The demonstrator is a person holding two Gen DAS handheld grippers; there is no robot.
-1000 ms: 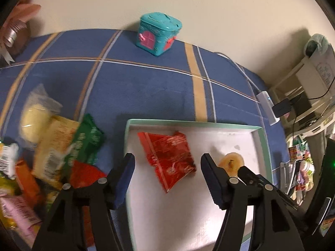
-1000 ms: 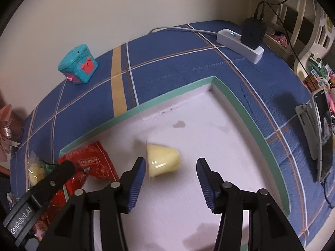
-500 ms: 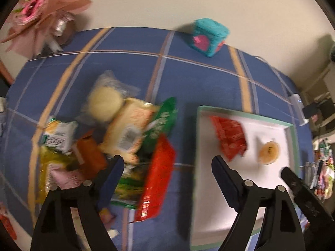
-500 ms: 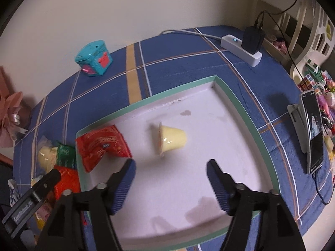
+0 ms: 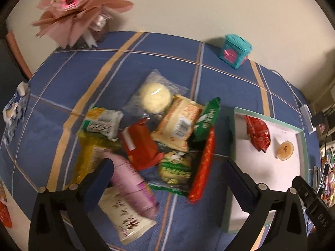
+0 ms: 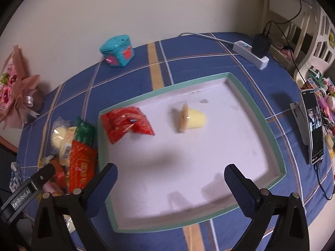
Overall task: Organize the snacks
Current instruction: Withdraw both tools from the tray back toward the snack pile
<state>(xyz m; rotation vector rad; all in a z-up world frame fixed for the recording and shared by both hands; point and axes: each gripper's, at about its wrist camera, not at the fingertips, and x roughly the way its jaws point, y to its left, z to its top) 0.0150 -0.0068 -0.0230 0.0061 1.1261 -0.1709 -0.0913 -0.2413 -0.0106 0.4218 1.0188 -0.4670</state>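
Observation:
A white tray with a green rim lies on the blue checked cloth. Inside it rest a red snack packet and a yellow jelly cup on its side. Left of the tray is a heap of snack packets: red, green, beige, pink and a round pastry in clear wrap. My left gripper hovers above this heap, its jaws opening wide, nothing between them. My right gripper hangs over the tray's near part, jaws likewise opening wide and empty.
A teal toy box and a pink flower bouquet stand at the back by the wall. A white power strip with a charger and a phone on a stand sit on the right. A shelf stands beyond.
Both grippers opened wide. The left one swung left from over the tray to above the snack heap. The right one drew back and up, leaving the jelly cup on its side in the tray.

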